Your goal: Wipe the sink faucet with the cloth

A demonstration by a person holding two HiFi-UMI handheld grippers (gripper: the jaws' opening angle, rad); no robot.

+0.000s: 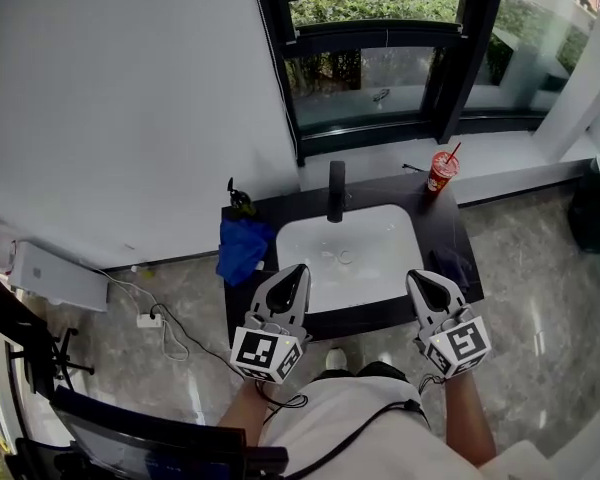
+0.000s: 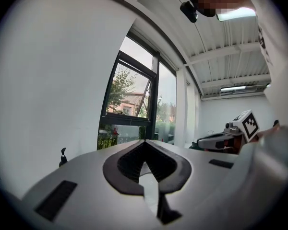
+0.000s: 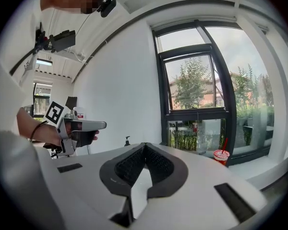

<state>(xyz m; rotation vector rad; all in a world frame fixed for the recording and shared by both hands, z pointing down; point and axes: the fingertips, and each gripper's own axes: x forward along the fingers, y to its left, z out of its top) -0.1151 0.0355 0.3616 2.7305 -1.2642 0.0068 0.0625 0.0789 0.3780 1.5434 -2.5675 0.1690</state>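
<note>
A black faucet (image 1: 335, 190) stands at the back of the white sink (image 1: 380, 268), which is set in a black counter. The blue cloth (image 1: 242, 249) lies bunched on the counter's left end and hangs over its edge. My left gripper (image 1: 297, 269) is held in front of the sink's left part, just right of the cloth, shut and holding nothing. My right gripper (image 1: 418, 277) hovers before the sink's right front corner, also shut and holding nothing. In the left gripper view the jaws (image 2: 145, 142) meet at their tips. The right gripper view shows the same (image 3: 144, 145).
A red cup with a straw (image 1: 441, 172) stands at the counter's back right, and a soap dispenser (image 1: 239, 198) at its back left. A window rises behind. On the floor at left lie a power strip (image 1: 148, 319) and a white box (image 1: 60, 276).
</note>
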